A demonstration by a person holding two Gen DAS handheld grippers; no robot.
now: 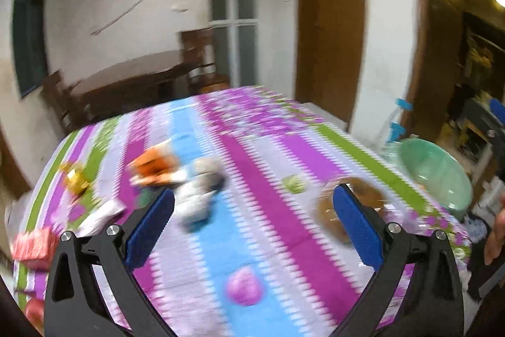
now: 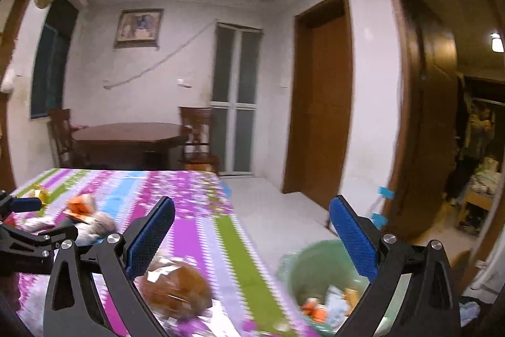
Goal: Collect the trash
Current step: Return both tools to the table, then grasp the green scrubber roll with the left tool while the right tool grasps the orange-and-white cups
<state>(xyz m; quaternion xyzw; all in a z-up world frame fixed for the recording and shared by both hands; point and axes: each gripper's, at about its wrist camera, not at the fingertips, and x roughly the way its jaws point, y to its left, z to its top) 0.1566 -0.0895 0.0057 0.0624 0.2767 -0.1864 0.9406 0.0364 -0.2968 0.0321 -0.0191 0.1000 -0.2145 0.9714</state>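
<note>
Trash [image 1: 154,168] blurred, no labels legible; both grippers open.

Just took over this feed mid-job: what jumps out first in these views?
The striped purple, blue and green tablecloth dominates, strewn with blurred litter: an orange wrapper at the left and a pink crumpled ball near the front. Off the table's right edge, a green bin already holds scraps; both grippers, left and right, are open and empty.

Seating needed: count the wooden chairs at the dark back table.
2. A left chair at one end of the dark table, a right chair at the other end near the glass door. Others may be hidden.
</note>
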